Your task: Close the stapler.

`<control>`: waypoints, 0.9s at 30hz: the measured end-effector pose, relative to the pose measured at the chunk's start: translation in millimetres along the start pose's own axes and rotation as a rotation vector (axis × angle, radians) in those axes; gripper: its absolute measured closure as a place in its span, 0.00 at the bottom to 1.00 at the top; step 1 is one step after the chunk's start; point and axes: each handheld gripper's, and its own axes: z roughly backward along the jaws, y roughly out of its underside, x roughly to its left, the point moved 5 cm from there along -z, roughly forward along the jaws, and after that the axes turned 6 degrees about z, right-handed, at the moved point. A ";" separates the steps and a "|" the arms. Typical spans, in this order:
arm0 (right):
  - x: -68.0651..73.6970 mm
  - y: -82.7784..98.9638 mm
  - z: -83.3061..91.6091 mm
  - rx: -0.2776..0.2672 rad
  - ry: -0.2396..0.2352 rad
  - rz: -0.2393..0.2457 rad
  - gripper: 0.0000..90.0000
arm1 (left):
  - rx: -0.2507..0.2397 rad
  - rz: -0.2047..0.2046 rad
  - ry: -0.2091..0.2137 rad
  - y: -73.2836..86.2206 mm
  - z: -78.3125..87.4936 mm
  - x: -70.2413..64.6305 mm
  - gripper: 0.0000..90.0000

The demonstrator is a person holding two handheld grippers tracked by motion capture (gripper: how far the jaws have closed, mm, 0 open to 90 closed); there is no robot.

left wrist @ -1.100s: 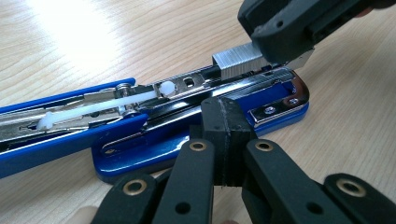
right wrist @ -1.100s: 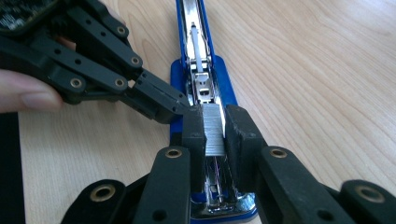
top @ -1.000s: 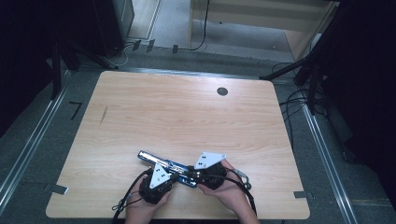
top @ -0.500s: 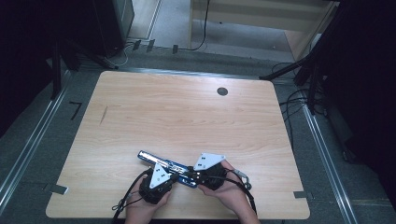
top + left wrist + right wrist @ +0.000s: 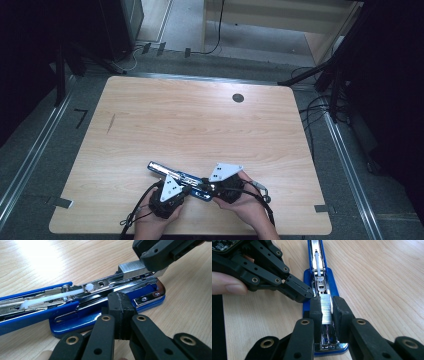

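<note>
Stapler [image 5: 179, 180] lies opened flat on the table [image 5: 200, 125]. Right tongs [image 5: 327, 306] clamp the staple strip [image 5: 326, 308] over its channel; left tongs [image 5: 120, 315] are pressed together, seemingly touching the blue base.

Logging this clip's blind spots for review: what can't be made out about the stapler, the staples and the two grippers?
- Stapler, high view: too small to show staples; grippers cover its near end.
- Staple strip, right gripper view: whether seated in the channel, hidden by the right gripper jaws.
- Left gripper, left gripper view: pads closed; whether they press the stapler base is hidden behind them.
</note>
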 end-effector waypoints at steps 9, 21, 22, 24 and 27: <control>0.2 0.8 0.6 0.033 0.007 0.019 0.89 | 0.000 0.000 0.000 0.0 0.0 -0.1 1.00; 0.6 2.0 0.0 0.055 0.010 0.017 0.89 | 0.000 0.000 0.000 0.0 0.0 0.0 1.00; 0.6 2.1 -0.1 0.055 0.011 0.018 0.89 | 0.000 0.000 0.000 0.0 0.0 -0.1 1.00; 0.7 1.9 -0.1 0.055 0.011 0.017 0.89 | 0.000 0.000 0.000 0.0 0.0 -0.1 1.00; 1.0 1.1 0.0 0.051 0.011 0.012 0.89 | 0.000 -0.001 0.000 0.0 0.0 0.0 1.00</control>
